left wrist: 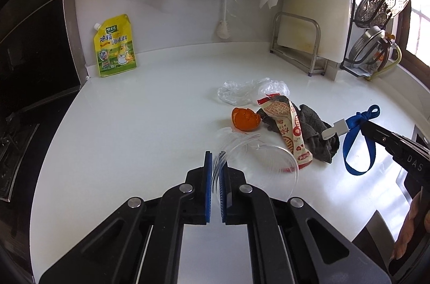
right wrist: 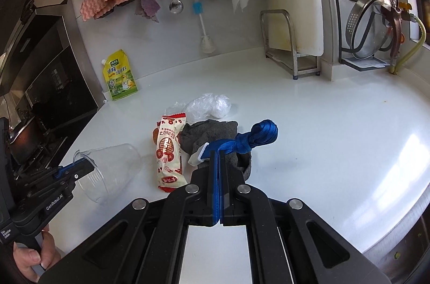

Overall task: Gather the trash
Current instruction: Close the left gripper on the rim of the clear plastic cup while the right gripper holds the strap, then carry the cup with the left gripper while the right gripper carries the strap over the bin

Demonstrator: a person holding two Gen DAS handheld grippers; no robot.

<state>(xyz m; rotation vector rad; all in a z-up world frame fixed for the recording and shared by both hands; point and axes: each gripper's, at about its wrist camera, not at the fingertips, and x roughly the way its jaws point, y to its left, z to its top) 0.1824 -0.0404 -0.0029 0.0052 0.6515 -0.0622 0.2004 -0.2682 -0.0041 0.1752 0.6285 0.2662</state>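
My left gripper is shut on the rim of a clear plastic cup that lies on its side on the white counter; the cup also shows in the right wrist view. My right gripper is shut on a blue ribbon with a white tag, held above the counter; the ribbon shows in the left wrist view. Trash lies together: a snack wrapper, an orange peel, a grey rag and a crumpled clear bag.
A yellow seasoning pouch leans on the back wall. A metal rack with a cutting board stands back right, beside a rack of steel lids. A stove borders the left. Cloths and utensils hang above.
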